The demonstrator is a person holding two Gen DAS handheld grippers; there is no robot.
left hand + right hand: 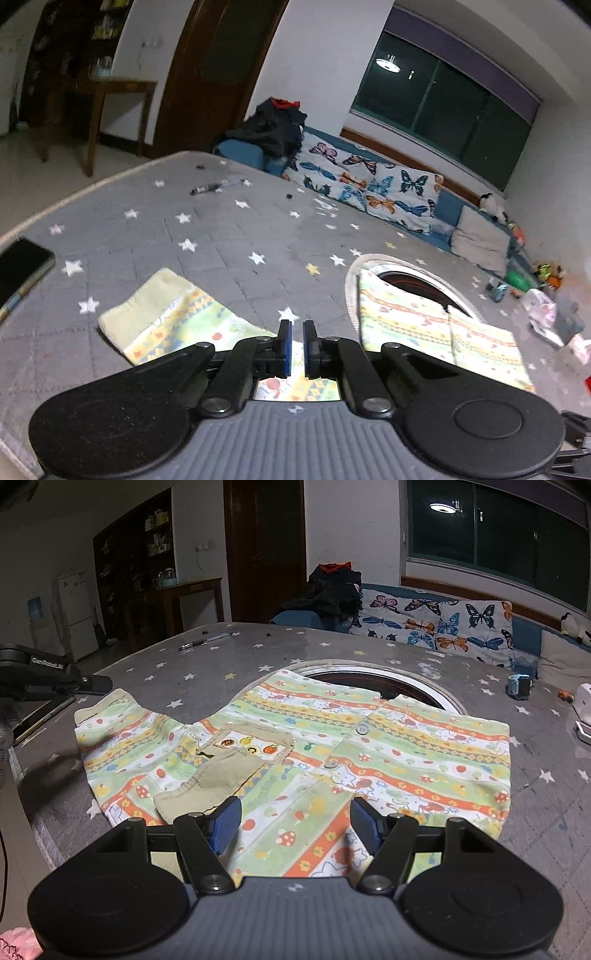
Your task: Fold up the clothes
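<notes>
One small striped, fruit-printed button-up child's top (369, 746) lies on my grey star-patterned mat (221, 657), one sleeve (207, 775) crossed over its front, the other spread. Left gripper (296, 341) jaws nearly together on nothing I can see; right gripper (295, 821) jaws apart. Folding partial, I judge.

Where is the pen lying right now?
The pen lies on the grey star-print cover near its far left edge in the right wrist view, well beyond the patterned shirt and in front of the wooden table.
</notes>
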